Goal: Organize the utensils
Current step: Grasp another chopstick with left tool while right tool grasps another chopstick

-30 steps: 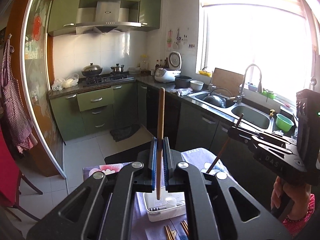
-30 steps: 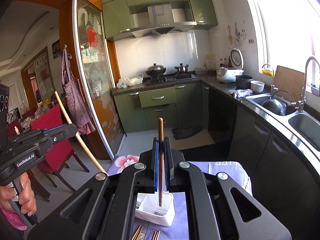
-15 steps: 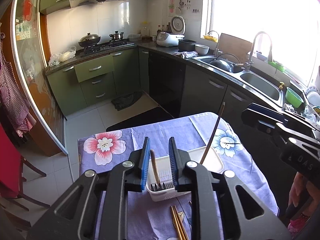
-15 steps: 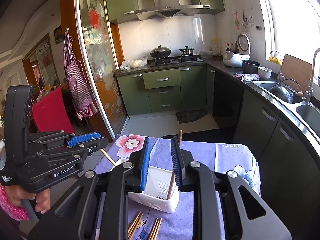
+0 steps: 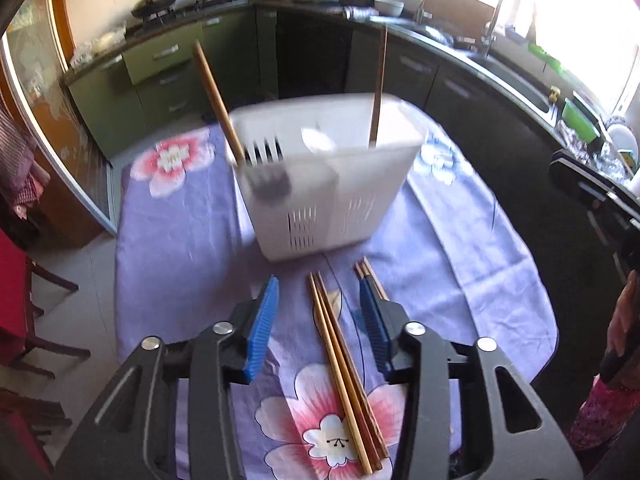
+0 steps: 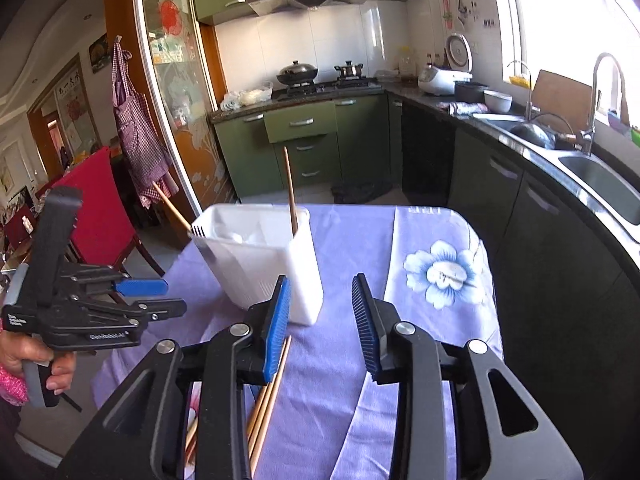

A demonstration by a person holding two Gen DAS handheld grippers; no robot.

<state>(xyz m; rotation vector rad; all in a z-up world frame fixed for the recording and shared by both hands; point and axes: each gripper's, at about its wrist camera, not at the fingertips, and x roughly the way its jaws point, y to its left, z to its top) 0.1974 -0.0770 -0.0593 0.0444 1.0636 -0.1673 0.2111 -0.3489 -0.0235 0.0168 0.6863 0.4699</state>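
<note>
Room: green-cabinet kitchen, with a table under a purple flowered cloth [image 5: 188, 236] in front of me.
Holder: I see a white slotted utensil holder [image 5: 324, 184] standing upright on the cloth, blurred in the left view.
Chopsticks in holder: one chopstick [image 5: 218, 100] leans out toward the holder's left end; a second chopstick [image 5: 378, 88] stands nearly upright at its right end.
Loose chopsticks: a bundle of loose chopsticks [image 5: 340, 352] lies flat on the cloth just in front of the holder.
Left gripper: my left gripper [image 5: 322, 320] is tilted down over the table, its blue pads [image 5: 262, 320] spread wide on either side of the loose bundle, holding nothing.
Right gripper: my right gripper [image 6: 320, 320] points level across the table beside the holder, its tongs wide apart and empty.
Left hand: a hand [image 6: 36, 364] grips the left tool's handle, seen at the left edge of the right view.
</note>
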